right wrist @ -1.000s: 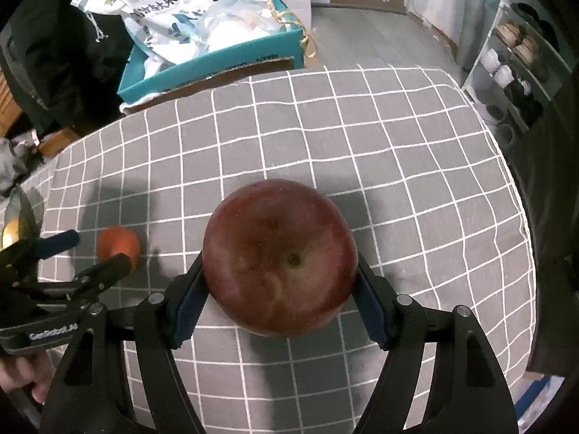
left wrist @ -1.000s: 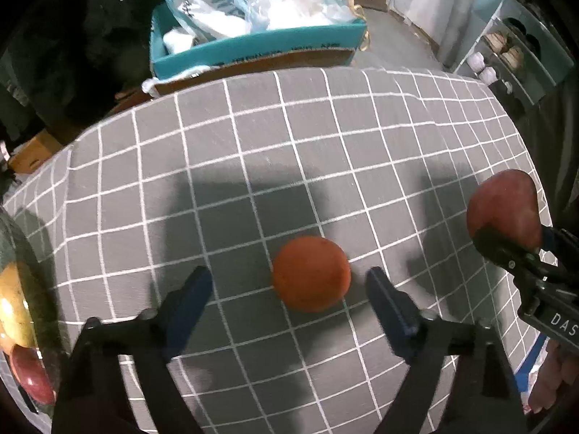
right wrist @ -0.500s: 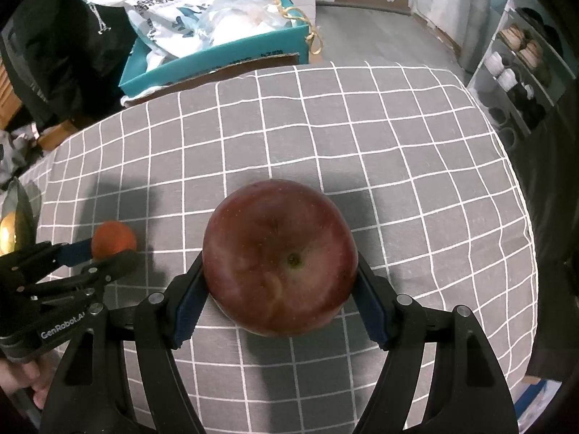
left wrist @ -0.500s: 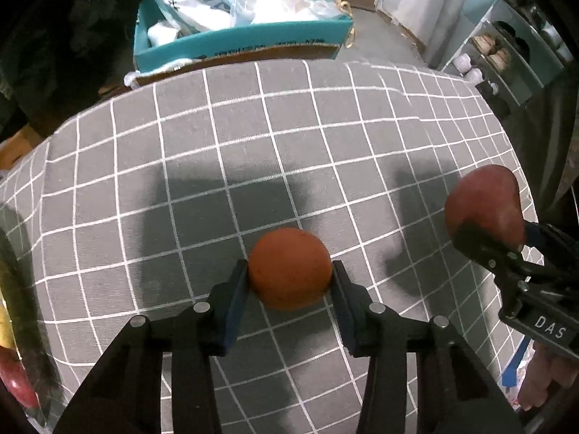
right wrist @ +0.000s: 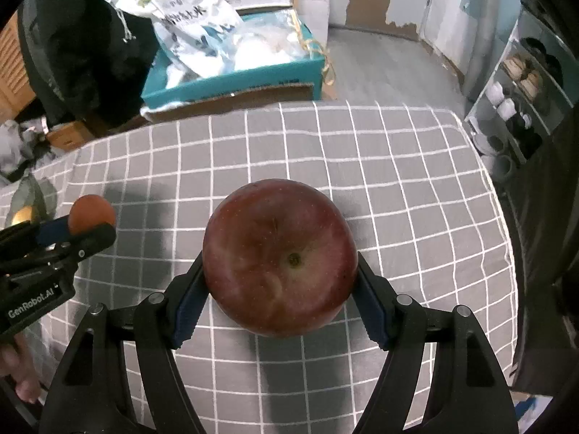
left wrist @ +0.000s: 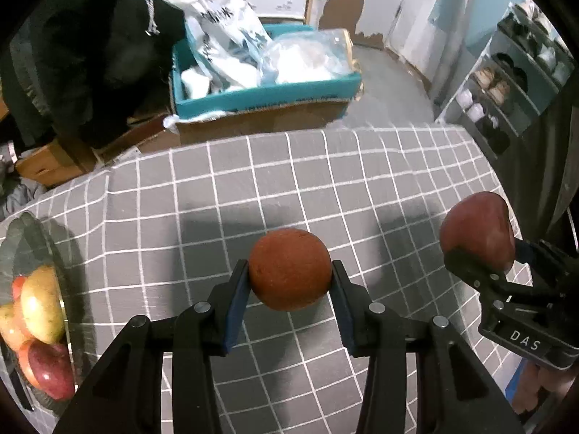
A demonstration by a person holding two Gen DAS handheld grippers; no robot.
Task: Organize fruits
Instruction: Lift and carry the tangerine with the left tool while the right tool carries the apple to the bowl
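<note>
The left gripper [left wrist: 290, 282] clamps an orange [left wrist: 289, 268] between its blue pads, one pad on each side of the fruit, above a table covered in a grey cloth [left wrist: 289, 181] with white grid lines. The right gripper [right wrist: 280, 289] grips a large red apple [right wrist: 279, 256] the same way, its blossom end facing the camera. In the left view the apple sits at the right edge; in the right view the orange shows at the left edge. A glass bowl [left wrist: 43, 231] at the table's left edge holds yellow and red fruit. Beyond the table stands a teal box [left wrist: 264, 97] stuffed with plastic bags.
</note>
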